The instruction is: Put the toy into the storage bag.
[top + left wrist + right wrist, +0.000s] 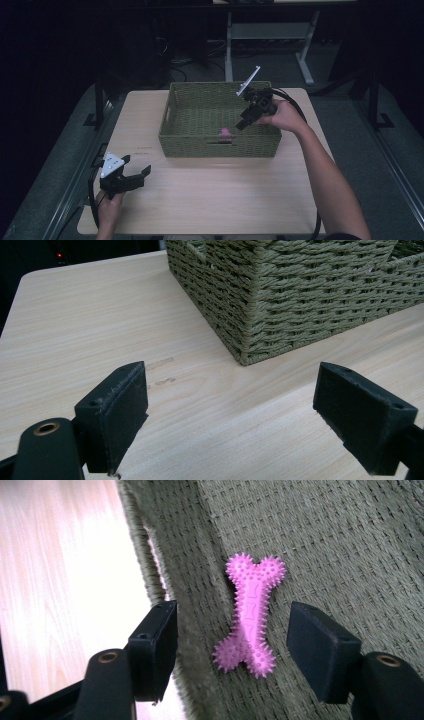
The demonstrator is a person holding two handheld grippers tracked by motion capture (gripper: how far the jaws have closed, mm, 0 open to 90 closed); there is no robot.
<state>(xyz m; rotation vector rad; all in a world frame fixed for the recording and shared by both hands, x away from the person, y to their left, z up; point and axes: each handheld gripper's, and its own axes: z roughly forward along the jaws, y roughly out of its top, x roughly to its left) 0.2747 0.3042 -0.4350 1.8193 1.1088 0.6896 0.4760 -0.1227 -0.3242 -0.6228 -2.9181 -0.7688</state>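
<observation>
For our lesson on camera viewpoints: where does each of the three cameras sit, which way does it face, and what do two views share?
High view: above the person's side, looking forward and down on the table; both forearms, left tool and right tool show.
Left gripper view: rides the left tool, facing the basket corner; open jaws show.
Right gripper view: rides the right tool, looking down into the basket at the pink bone toy; open jaws show.
Shared: high and right gripper views both show the toy.

A pale wood-grain counter [210, 200] fills the middle and lower part of the high view, with two small dark marks [161, 371] on it, seen left of centre in the left gripper view. Behind it, at upper centre, a grey desk frame [270, 31] stands on the dark floor [350, 115], with cables [175, 55] lying at upper left.
</observation>
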